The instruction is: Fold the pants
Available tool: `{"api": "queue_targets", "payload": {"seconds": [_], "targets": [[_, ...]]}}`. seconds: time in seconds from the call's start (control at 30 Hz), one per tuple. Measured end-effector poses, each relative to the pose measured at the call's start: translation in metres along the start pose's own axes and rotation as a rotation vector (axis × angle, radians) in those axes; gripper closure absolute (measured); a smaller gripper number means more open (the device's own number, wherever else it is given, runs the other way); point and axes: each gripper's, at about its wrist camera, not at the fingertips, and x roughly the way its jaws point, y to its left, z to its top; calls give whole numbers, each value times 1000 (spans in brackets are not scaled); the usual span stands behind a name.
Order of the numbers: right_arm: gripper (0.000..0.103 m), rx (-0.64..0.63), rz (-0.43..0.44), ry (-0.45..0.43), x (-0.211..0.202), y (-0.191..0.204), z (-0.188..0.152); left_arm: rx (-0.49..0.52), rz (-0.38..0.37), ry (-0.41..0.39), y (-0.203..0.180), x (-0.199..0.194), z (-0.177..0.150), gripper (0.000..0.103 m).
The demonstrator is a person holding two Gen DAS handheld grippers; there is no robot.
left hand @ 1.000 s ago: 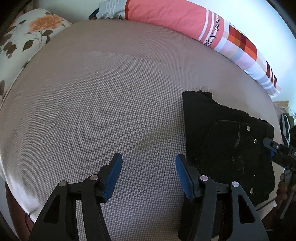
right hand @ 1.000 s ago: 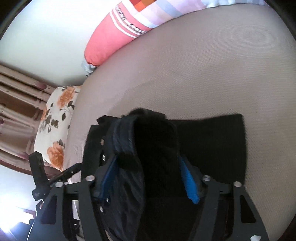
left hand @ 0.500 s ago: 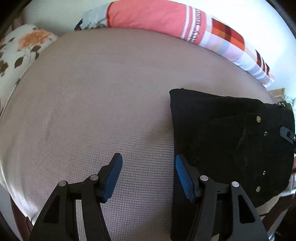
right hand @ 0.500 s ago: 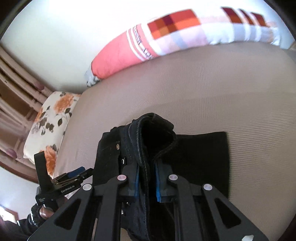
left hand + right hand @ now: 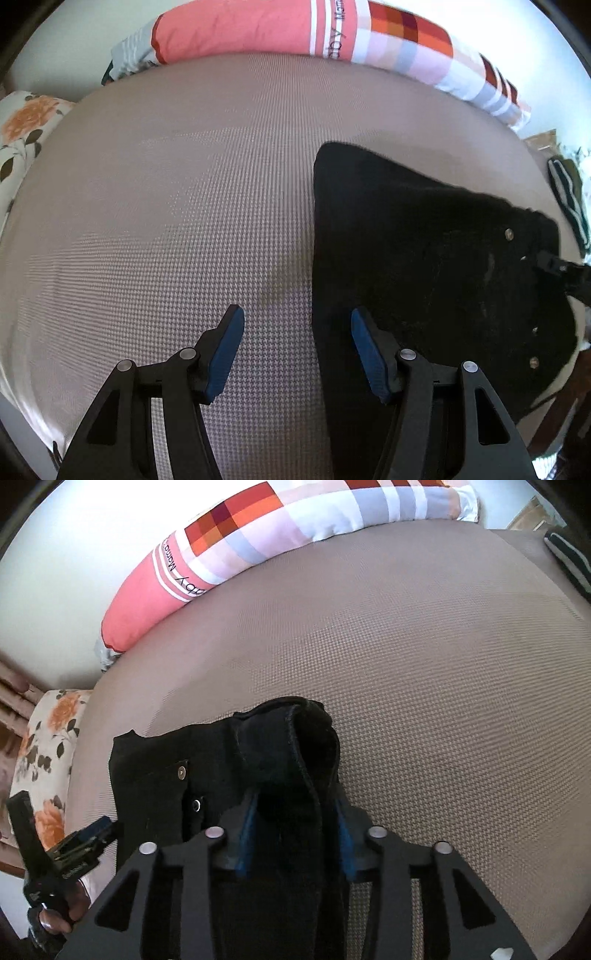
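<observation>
While the wide bed (image 5: 184,206) with its taupe houndstooth-weave cover carries everything, the black denim pants with metal rivets (image 5: 424,258) lie folded into a compact dark slab near the bed's near right edge, seen from the left wrist. A long bolster pillow in coral, white and checked patches (image 5: 295,33) runs along the far edge, and a cream pillow with orange flowers (image 5: 48,746) sits at the far left corner.

The right gripper (image 5: 295,834) has a raised ridge of the pants between its jaws, which are opening; the blue pads look close to the cloth, but whether they press on it cannot be told. The left gripper (image 5: 295,354) hangs with its jaws moderately wide and empty, straddling the pants' left edge.

To finish this fold well, I judge the ridge should be laid flat and aligned with the layers beneath before pulling clear.

Writing on the bolster reads partly "Mama" and "aby".
</observation>
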Motion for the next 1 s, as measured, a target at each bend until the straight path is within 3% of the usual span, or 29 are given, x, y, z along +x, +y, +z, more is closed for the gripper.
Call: {"api": "queue_targets", "payload": {"seconds": [0.3, 0.53, 0.8, 1.0], "targets": [[64, 18, 27, 19, -48, 0, -37, 15, -12, -2, -2, -5, -12, 39], [66, 11, 52, 46, -62, 7, -61, 31, -30, -4, -11, -13, -27, 39], [68, 71, 104, 46, -55, -2, -60, 54, -29, -12, -17, -21, -39, 39], [74, 34, 72, 30, -65, 9, -63, 65, -26, -17, -20, -25, -44, 39]]}}
